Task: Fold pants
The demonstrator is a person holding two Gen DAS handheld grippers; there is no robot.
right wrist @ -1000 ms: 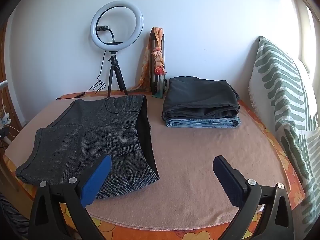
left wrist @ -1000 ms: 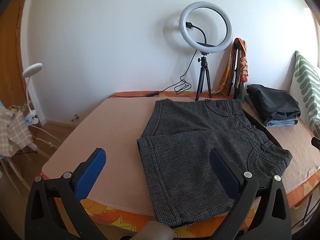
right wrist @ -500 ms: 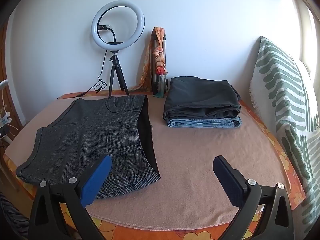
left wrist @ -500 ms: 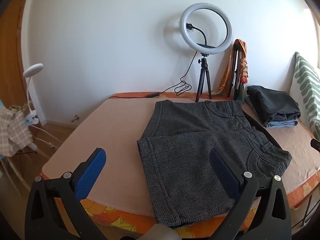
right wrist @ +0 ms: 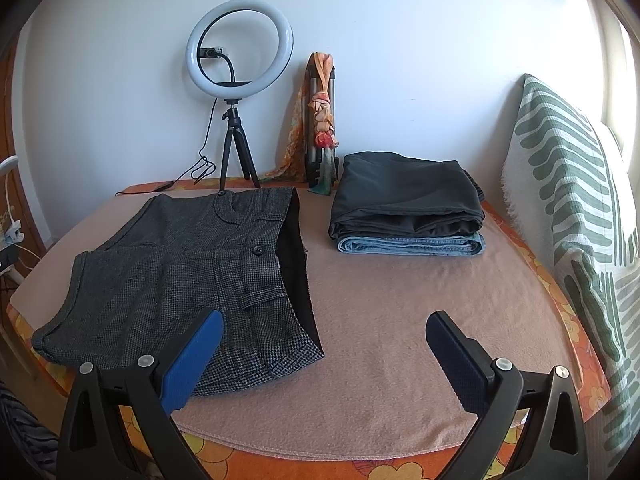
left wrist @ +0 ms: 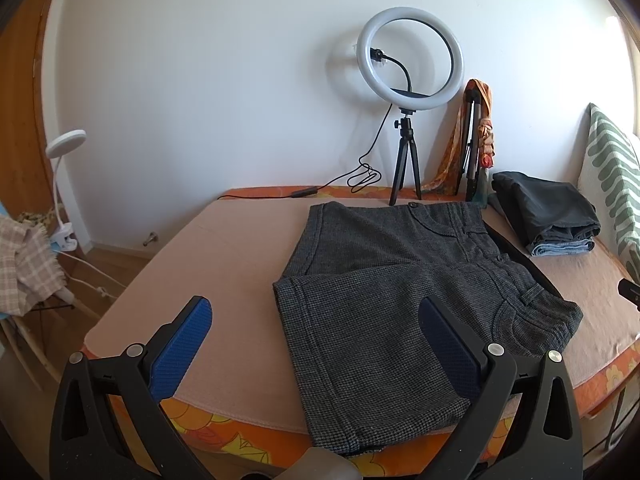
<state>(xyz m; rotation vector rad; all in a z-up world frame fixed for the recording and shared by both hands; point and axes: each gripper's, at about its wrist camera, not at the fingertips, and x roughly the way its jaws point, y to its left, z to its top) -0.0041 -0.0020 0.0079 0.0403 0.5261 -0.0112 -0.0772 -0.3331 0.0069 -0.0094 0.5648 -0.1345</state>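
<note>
Dark grey checked pants (left wrist: 400, 304) lie flat on the pink-covered bed, legs folded so they look like shorts, waistband toward the right. They also show in the right wrist view (right wrist: 188, 272) at left. My left gripper (left wrist: 316, 320) is open and empty, held above the near edge by the pants' leg hems. My right gripper (right wrist: 324, 336) is open and empty, above the near edge just right of the waistband.
A stack of folded clothes (right wrist: 408, 204), dark over blue denim, sits at the back right. A ring light on a tripod (left wrist: 408, 100) and a leaning tripod with an orange scarf (right wrist: 320, 120) stand by the wall. A green patterned pillow (right wrist: 576, 208) lines the right side.
Both grippers have drifted very slightly; the pants and the rest have not moved.
</note>
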